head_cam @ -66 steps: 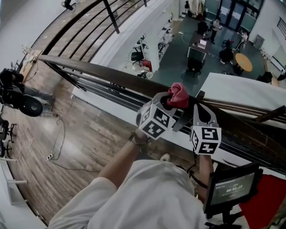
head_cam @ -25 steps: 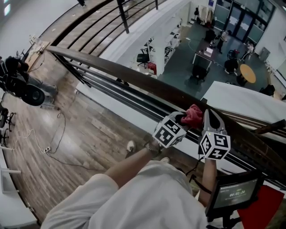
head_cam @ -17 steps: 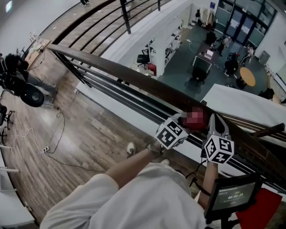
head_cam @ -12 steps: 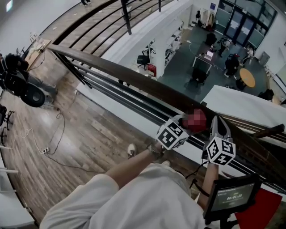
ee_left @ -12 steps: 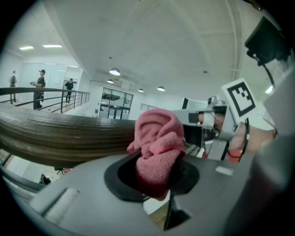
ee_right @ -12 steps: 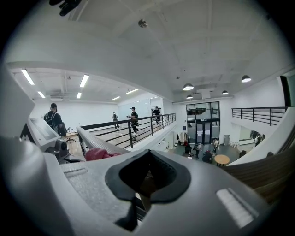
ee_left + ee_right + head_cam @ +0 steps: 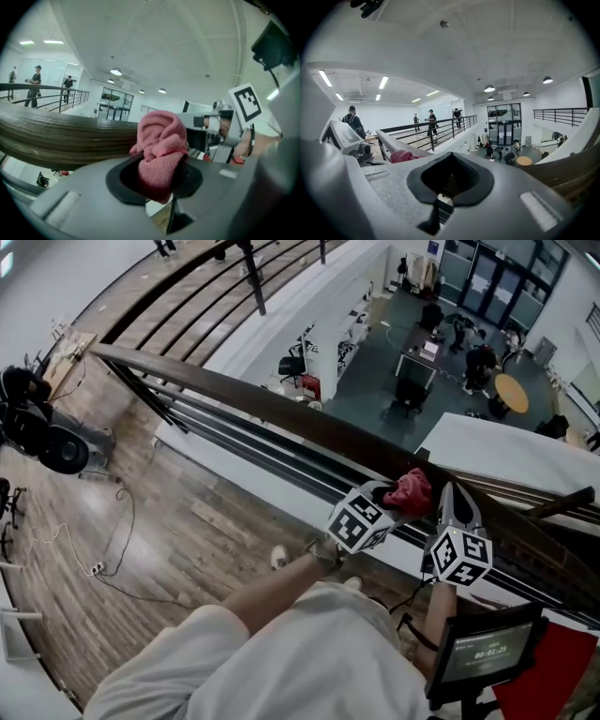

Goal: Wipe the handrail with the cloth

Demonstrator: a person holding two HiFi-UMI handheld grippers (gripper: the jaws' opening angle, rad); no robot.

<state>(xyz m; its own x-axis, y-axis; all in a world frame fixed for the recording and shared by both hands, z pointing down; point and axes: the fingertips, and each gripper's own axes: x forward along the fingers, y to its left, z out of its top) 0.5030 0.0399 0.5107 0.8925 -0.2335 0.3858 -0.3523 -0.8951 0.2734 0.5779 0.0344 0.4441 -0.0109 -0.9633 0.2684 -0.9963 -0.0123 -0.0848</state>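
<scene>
Left gripper: clenched on a crumpled pink-red terry cloth. The wad bulges up out of the jaws.

Right gripper: jaws together, nothing between them. In the head view it sits just beside the left one, toward 4 o'clock.

Dark brown wooden handrail: its long axis runs from 10 o'clock to 4 o'clock across the head view, above the black rails of a balcony edge. The cloth lies over the rail's top at the left gripper's 1 o'clock. Contact looks likely, but no view confirms it.

In the left gripper view the rail stretches away from the cloth toward 9 o'clock, and most of its length lies on that side.

Judgement: the left gripper does the wiping, and a stroke should follow the rail's axis. The right gripper plays no part in this.
</scene>
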